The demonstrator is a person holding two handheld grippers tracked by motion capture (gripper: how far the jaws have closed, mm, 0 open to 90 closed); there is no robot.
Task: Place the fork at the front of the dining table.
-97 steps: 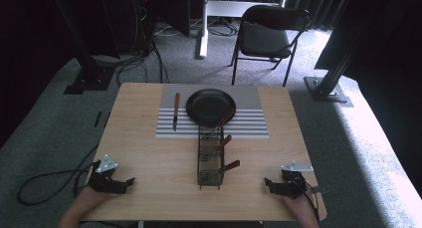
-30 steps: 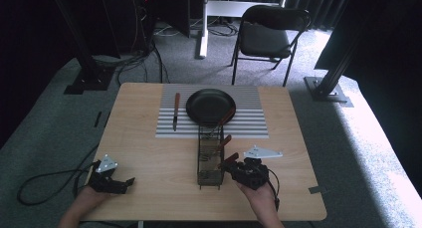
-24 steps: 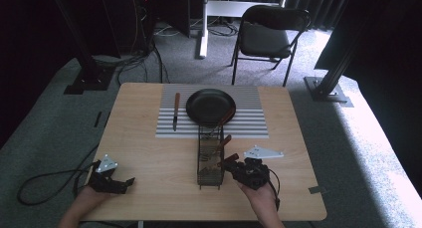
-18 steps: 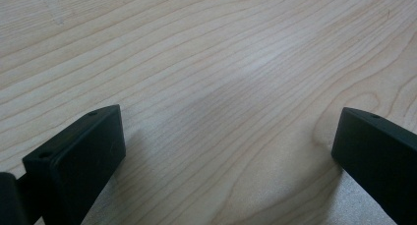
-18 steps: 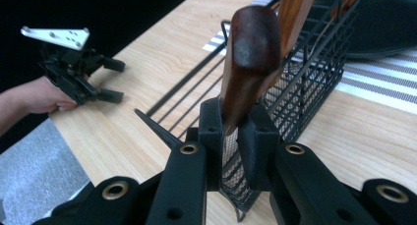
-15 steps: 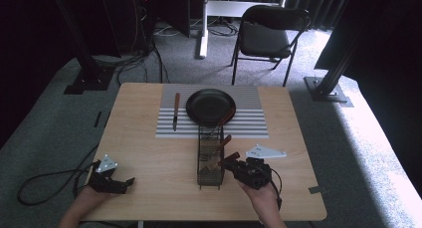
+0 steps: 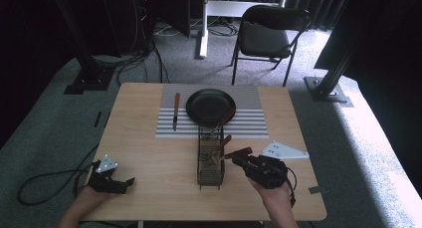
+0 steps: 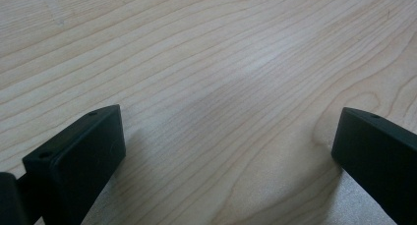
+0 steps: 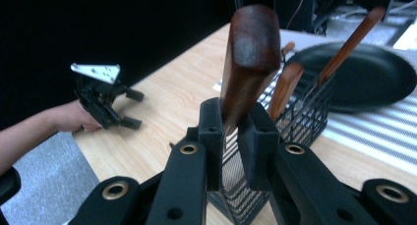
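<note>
A black wire cutlery basket (image 7: pixel 209 163) stands mid-table and holds several wooden-handled utensils. My right gripper (image 7: pixel 235 155) reaches it from the right and is shut on one wooden handle (image 7: pixel 239 152). In the right gripper view that thick brown handle (image 9: pixel 251 53) rises from between the closed jaws of the right gripper (image 9: pixel 230 131), in front of the basket (image 9: pixel 300 122). Two thinner handles (image 9: pixel 285 87) (image 9: pixel 350 43) stick up from the basket behind it. My left gripper (image 7: pixel 128 182) rests at the table's front left, open. Its jaws stand wide apart over bare wood (image 8: pixel 226 87).
A black pan (image 7: pixel 211 106) sits on a striped mat (image 7: pixel 254 123) behind the basket, and a wooden-handled knife (image 7: pixel 175 111) lies on the mat's left part. A folding chair (image 7: pixel 266 36) stands beyond the table. The pan (image 9: pixel 373 77) lies just past the basket.
My right gripper has come from the front right corner to the basket and has closed on a wooden handle there. The left gripper has stayed put.
</note>
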